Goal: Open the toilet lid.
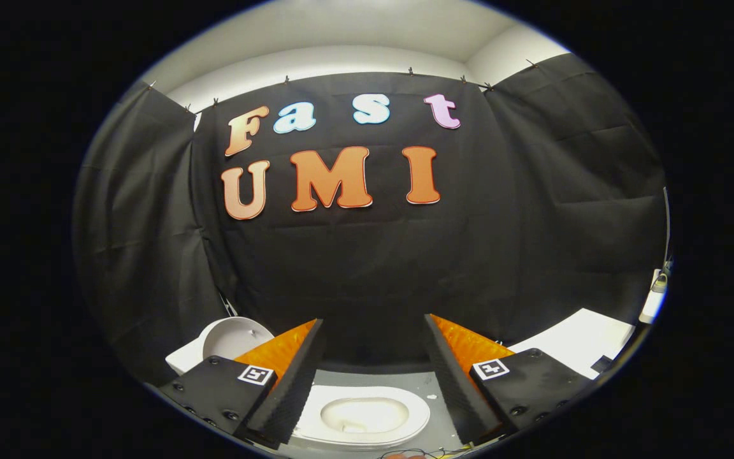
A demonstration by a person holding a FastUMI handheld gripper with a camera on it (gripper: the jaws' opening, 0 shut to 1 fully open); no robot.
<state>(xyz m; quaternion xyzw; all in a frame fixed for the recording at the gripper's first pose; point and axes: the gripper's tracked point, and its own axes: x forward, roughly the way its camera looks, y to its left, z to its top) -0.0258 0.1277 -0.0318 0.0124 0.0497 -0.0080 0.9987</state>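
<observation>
Toilet sits low on the grey floor, between and just beyond the fingers of the hand-held gripper, which gapes wide and holds nothing; its white oval runs crosswise to them, lid position unclear.

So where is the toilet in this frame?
In the gripper view the toilet sits low between the open gripper fingers, on the grey floor before the black cloth wall.
</observation>
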